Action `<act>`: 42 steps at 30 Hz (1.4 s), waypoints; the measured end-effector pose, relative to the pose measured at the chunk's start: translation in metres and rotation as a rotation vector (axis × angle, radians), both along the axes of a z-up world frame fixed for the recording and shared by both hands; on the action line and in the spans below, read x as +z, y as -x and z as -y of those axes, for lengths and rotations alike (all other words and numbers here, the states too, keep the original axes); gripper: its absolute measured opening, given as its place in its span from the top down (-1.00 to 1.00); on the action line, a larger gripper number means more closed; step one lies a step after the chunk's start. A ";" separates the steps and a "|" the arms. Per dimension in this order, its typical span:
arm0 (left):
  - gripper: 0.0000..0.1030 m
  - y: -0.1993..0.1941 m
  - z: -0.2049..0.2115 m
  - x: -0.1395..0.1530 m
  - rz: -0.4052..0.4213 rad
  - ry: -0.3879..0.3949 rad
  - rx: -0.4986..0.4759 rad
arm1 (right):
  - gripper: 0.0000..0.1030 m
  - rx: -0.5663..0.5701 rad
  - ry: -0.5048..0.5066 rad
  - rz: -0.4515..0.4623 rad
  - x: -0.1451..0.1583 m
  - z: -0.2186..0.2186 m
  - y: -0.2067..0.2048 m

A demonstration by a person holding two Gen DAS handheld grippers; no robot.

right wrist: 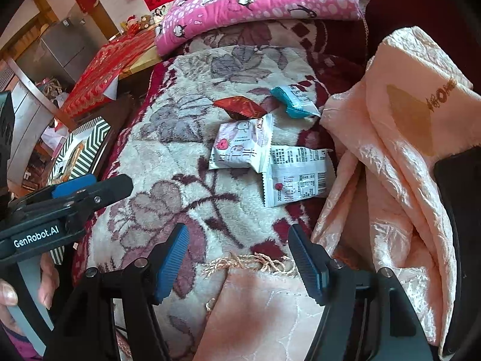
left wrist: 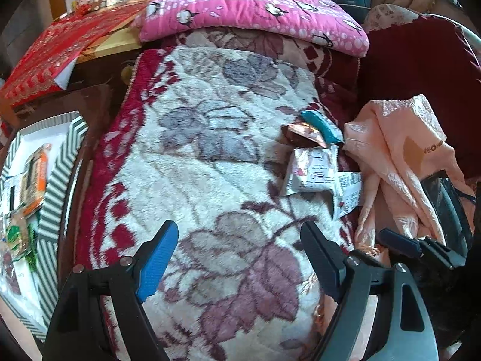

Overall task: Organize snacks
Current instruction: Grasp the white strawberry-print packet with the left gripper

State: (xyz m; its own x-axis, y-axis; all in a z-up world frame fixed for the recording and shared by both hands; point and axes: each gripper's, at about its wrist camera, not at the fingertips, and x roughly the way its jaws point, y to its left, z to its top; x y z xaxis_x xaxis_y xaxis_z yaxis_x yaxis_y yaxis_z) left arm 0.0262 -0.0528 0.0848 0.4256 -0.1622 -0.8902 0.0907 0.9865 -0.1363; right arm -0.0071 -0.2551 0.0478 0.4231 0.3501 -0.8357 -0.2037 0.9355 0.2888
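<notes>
Several snack packets lie together on a floral blanket [right wrist: 168,162]: a red foil one [right wrist: 240,106], a teal one [right wrist: 296,100], and two white ones [right wrist: 240,144] [right wrist: 296,174]. My right gripper [right wrist: 240,252] hovers just short of them, open, with only blanket between its fingers. My left gripper [left wrist: 240,255] is open too, over the blanket left of the packets; the teal packet [left wrist: 321,126], the foil packet [left wrist: 303,134] and the white packets [left wrist: 309,171] lie ahead to its right. A striped box [left wrist: 60,162] holding several snacks stands at the left.
A crumpled peach cloth [right wrist: 390,138] lies right of the packets, touching the teal one. A pink penguin pillow [right wrist: 255,0] rests at the blanket's far end. A red-clothed table [right wrist: 102,72] stands behind the striped box [right wrist: 90,147]. A hand [right wrist: 18,294] grips the left tool.
</notes>
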 end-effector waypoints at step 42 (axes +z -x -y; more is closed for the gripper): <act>-0.03 -0.091 0.083 -0.064 -0.135 0.078 -0.136 | -0.44 -0.075 -0.030 -0.069 -0.025 0.026 -0.017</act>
State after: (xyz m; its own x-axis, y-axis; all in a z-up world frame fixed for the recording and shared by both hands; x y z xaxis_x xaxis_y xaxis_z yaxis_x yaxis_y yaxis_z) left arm 0.1171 -0.1361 0.0209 0.2729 -0.2809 -0.9201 0.1985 0.9523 -0.2318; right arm 0.0095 -0.2813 0.0228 0.3905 0.3449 -0.8536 -0.1122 0.9381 0.3277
